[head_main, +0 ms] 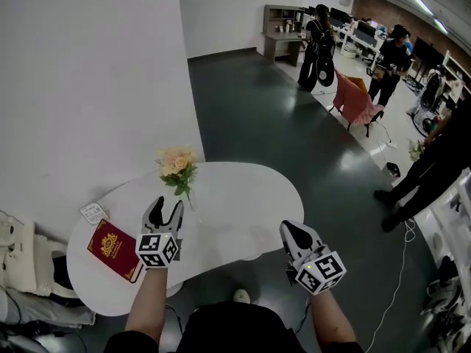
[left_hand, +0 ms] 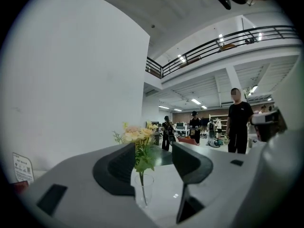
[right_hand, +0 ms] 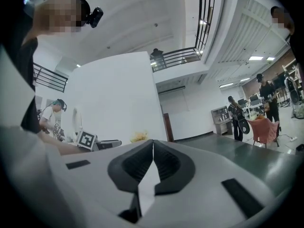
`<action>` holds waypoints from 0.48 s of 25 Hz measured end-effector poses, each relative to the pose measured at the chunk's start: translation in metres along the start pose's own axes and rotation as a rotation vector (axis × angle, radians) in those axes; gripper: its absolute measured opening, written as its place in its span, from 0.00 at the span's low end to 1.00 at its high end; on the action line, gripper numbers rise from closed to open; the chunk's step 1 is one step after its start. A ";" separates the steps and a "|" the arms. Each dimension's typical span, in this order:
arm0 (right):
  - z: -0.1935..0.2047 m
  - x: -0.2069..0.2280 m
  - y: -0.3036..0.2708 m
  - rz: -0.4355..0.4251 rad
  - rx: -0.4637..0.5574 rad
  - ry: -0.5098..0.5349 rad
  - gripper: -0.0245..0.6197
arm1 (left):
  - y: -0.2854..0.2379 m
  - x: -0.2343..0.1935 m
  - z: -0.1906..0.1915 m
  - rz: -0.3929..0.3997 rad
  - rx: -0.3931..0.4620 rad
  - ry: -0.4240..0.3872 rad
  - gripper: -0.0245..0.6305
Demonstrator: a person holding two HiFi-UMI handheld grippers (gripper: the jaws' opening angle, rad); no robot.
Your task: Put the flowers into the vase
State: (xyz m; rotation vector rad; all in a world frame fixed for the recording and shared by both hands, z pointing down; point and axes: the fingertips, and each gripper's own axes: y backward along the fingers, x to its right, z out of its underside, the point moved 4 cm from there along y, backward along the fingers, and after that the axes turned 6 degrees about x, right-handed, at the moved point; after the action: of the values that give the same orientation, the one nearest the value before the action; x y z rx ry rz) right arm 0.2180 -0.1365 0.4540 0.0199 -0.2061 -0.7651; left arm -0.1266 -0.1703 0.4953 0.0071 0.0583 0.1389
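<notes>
A small bunch of pale yellow flowers (head_main: 176, 164) stands upright in a clear glass vase (left_hand: 144, 189) on the white oval table (head_main: 250, 204), near its back edge by the wall. My left gripper (head_main: 165, 210) is just in front of the vase, level, its jaws open with nothing between them. In the left gripper view the flowers (left_hand: 137, 134) and the vase show through the gap of that gripper (left_hand: 153, 158), beyond the pads. My right gripper (head_main: 293, 232) hovers over the table's front right edge, shut and holding nothing (right_hand: 152, 145).
A red booklet (head_main: 114, 250) and a small white card (head_main: 93, 212) lie on the table's left part. A white wall rises behind the table. Several people and a pink chair (head_main: 357, 101) are far off on the dark floor.
</notes>
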 end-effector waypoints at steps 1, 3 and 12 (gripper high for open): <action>-0.002 -0.003 0.002 0.007 0.002 -0.002 0.07 | 0.005 0.002 -0.002 0.003 0.011 0.009 0.40; -0.005 -0.016 0.001 0.015 0.013 -0.007 0.07 | 0.019 0.003 -0.006 0.019 0.021 0.010 0.31; 0.008 -0.107 0.003 0.034 0.015 -0.007 0.07 | 0.098 -0.025 -0.025 0.112 0.031 0.022 0.10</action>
State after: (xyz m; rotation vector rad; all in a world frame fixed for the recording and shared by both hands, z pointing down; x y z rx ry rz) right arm 0.1434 -0.0605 0.4436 0.0281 -0.2185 -0.7300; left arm -0.1663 -0.0765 0.4733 0.0402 0.0823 0.2495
